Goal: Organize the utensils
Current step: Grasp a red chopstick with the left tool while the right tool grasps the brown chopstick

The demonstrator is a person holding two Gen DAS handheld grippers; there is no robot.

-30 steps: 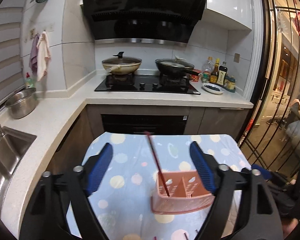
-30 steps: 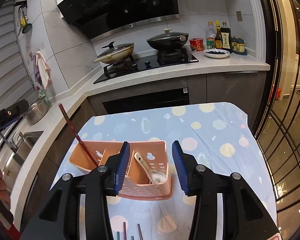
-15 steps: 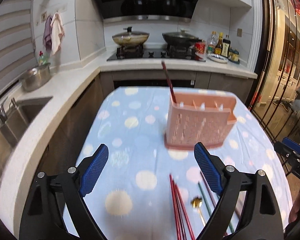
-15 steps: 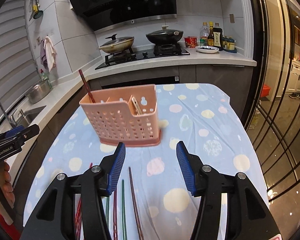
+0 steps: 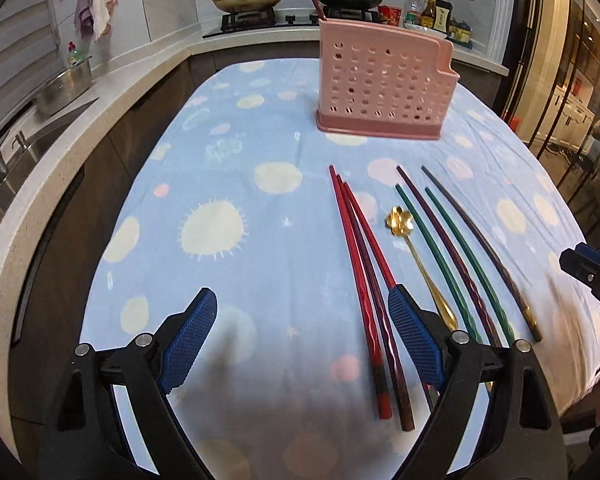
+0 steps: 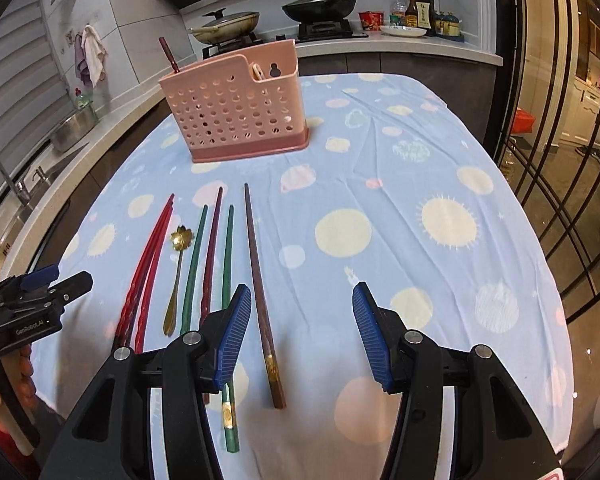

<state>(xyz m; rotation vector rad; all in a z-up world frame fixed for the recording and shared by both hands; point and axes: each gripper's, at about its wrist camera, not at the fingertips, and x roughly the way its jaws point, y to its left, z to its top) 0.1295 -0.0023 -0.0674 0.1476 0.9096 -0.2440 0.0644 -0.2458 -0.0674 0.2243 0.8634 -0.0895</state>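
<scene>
Brown chopstick (image 6: 260, 292) lies lengthwise between the right tongs (image 6: 296, 336), both tongs apart and empty; left tongs (image 5: 300, 340) flank the red chopsticks (image 5: 360, 280).

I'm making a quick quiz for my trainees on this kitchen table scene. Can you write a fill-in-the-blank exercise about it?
1. The pink caddy stands on a blue ____ with pale spots.
2. Among the loose chopsticks lies one ____-coloured spoon.
3. One ____ already stands inside the caddy, at its left end in the right wrist view.
4. Both the left claw and the right claw are ____, holding nothing.

Missing words: tablecloth; gold; chopstick; open
</scene>
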